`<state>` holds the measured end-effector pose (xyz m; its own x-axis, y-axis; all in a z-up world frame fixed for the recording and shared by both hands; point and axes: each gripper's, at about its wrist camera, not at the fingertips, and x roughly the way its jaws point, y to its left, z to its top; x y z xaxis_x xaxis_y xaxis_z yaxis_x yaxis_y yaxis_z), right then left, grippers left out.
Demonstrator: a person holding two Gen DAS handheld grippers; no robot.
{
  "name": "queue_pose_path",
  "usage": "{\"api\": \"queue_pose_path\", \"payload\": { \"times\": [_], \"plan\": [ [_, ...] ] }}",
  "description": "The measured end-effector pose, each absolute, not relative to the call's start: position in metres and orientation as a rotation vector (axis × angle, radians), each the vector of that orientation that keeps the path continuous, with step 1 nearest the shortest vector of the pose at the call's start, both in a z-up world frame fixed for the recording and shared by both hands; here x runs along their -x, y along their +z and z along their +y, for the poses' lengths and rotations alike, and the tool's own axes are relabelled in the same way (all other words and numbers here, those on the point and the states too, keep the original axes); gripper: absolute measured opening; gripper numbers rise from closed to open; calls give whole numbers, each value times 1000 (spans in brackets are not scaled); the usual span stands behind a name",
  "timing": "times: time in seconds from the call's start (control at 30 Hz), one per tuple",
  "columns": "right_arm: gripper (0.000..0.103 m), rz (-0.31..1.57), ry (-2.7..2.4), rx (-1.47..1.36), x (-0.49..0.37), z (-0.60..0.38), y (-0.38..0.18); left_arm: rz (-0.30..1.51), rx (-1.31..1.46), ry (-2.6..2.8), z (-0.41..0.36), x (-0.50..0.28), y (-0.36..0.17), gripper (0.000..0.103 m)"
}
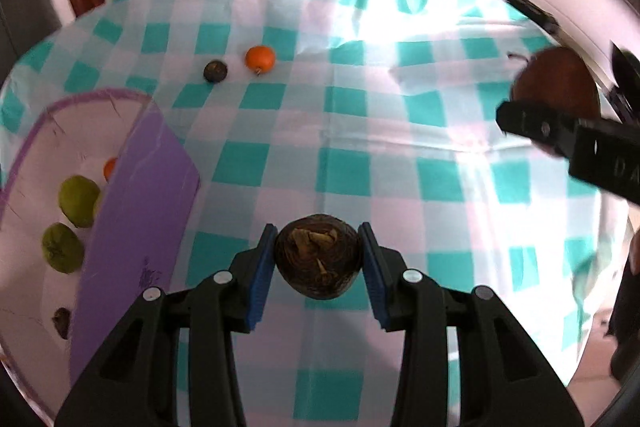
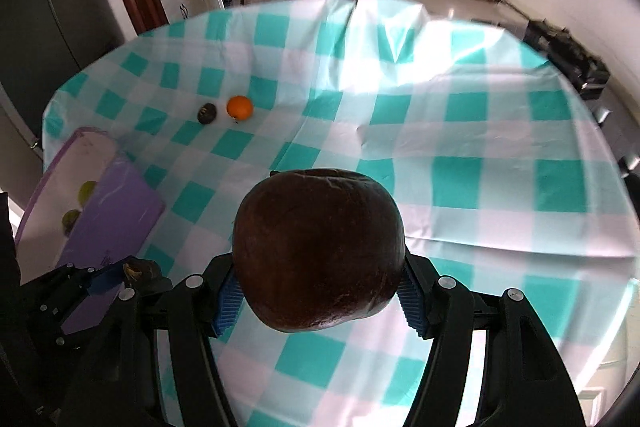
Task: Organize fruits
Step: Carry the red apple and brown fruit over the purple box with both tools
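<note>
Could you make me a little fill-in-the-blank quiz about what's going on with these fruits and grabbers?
1. Each gripper is shut on a dark ____ fruit: the left gripper holds the small brown fruit, the right gripper the large brown fruit.
2. The orange lies on the ____ tablecloth.
3. Right beside the orange sits a small ____ fruit.
4. The purple box holds two ____ fruits.

Missing words: brown; checkered; dark; green

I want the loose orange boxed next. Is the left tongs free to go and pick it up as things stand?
Probably not yet. The left tongs are shut on a dark brown fruit, so they are occupied. The path itself looks open: only bare checkered tablecloth lies between them and the orange, which sits beside a small dark fruit.
</note>
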<state>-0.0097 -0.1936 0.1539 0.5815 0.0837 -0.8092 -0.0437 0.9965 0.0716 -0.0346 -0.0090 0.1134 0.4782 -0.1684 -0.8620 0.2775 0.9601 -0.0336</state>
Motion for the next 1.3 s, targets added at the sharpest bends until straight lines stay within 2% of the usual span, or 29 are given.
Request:
{"api": "queue_pose_path", "payload": {
  "times": [0.33, 0.9, 1.3],
  "plan": [
    [63, 874, 90, -23, 80, -199, 192, 963, -198, -363, -12, 97, 154, 41],
    [63, 766, 178, 133, 175, -179, 238, 815, -157, -413, 9, 172, 227, 41],
    [63, 806, 203, 152, 215, -181, 217, 808, -85, -426, 37, 195, 229, 41]
  ]
}}
